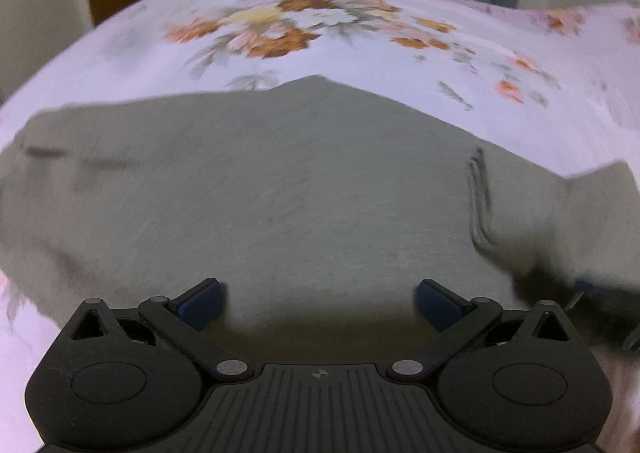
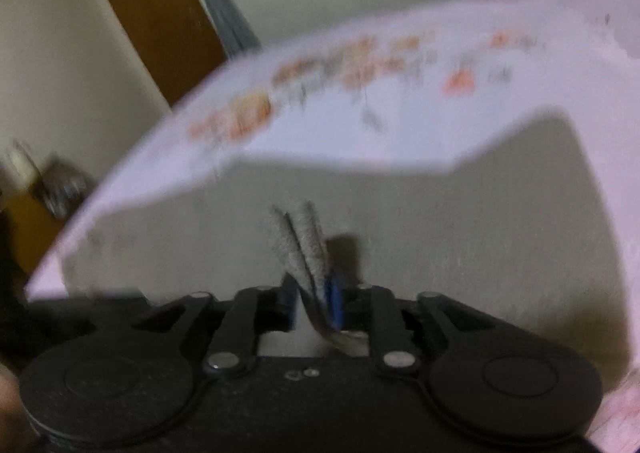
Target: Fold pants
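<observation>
The grey pants (image 1: 304,189) lie spread flat on a bed covered by a pale pink sheet (image 1: 132,53) printed with orange and yellow flowers, filling most of the lower half of the left wrist view. The left gripper (image 1: 319,303) hovers just above the cloth with its blue-padded fingers (image 1: 200,303) spread wide apart and nothing between them. In the right wrist view, which is blurred, the right gripper (image 2: 312,303) has its fingers pressed together on a bunched edge of the pants (image 2: 302,245), the pinched layers standing up between the pads while the rest of the garment lies on the sheet (image 2: 360,113) beyond. A brown door (image 2: 160,13) stands against the wall behind the bed
</observation>
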